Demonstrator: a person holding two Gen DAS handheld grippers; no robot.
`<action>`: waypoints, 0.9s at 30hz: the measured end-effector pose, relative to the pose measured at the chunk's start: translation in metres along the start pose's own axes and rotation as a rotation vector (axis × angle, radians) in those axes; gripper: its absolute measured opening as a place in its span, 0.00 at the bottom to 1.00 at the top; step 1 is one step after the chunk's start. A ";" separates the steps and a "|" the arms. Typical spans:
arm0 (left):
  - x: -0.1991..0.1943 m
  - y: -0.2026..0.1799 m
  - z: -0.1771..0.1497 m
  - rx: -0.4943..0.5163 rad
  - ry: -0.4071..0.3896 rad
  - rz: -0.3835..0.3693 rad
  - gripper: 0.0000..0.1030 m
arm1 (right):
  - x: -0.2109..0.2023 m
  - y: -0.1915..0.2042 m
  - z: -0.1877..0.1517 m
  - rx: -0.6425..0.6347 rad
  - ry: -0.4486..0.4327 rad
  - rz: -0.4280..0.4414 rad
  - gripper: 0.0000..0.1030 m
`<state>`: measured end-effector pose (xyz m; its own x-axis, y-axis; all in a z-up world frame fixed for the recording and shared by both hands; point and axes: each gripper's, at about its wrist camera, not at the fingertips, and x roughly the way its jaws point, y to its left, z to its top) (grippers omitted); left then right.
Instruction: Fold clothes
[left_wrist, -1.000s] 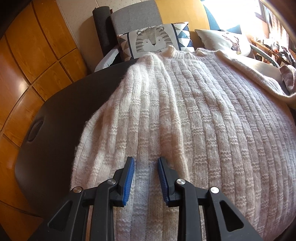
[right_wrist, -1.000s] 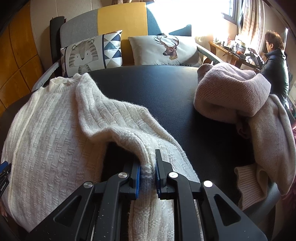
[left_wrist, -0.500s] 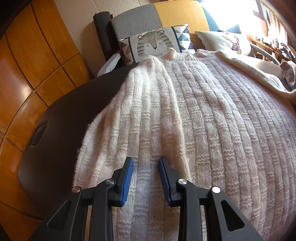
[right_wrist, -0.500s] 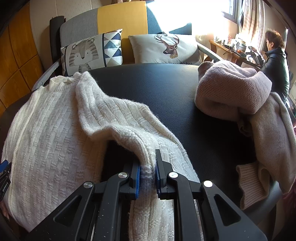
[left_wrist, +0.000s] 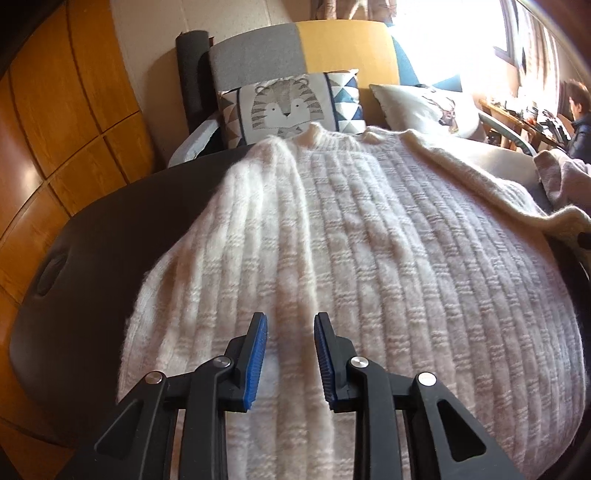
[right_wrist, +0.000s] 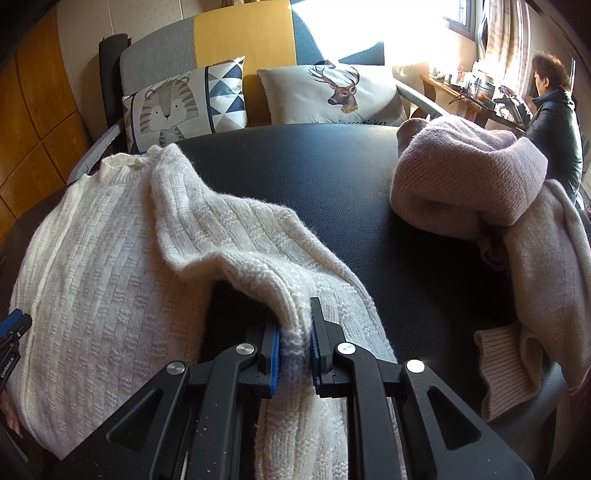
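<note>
Two tools: my right tool (right_wrist: 294, 341) pinches the white sweater's sleeve (right_wrist: 258, 266); my left tool (left_wrist: 290, 356), closing above the sweater (left_wrist: 369, 258) without gripping it, should pin the fold line first.

Sunlight blasts in from the window (right_wrist: 461, 14) far right, totally blown out. Near edges go dark and fisheye-bent; left view's a bit soft.

The only readable text is a line of dark print along the lower edge of the deer cushion (right_wrist: 332, 96), far beyond the right gripper (right_wrist: 294, 325) and slightly to its right, cut off by the table (right_wrist: 314, 173); the last word reads "ticket". Small print on the left gripper (right_wrist: 11, 343), at the right-wrist view's left edge, is too small to read.
</note>
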<state>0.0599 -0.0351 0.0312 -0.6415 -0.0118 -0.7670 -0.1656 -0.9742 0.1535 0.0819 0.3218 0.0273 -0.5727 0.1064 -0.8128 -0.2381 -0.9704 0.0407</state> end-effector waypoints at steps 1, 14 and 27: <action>0.002 -0.010 0.004 0.027 -0.004 -0.007 0.25 | -0.001 -0.001 0.002 0.002 -0.003 0.001 0.14; 0.035 -0.051 0.014 0.163 -0.064 0.030 0.31 | 0.000 -0.029 0.026 0.060 0.003 -0.014 0.14; 0.026 -0.012 -0.018 0.134 -0.083 0.117 0.31 | 0.032 -0.032 0.059 0.046 0.054 -0.059 0.14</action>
<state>0.0587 -0.0276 -0.0019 -0.7208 -0.0987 -0.6860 -0.1813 -0.9285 0.3241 0.0251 0.3695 0.0337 -0.5136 0.1504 -0.8448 -0.3073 -0.9515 0.0174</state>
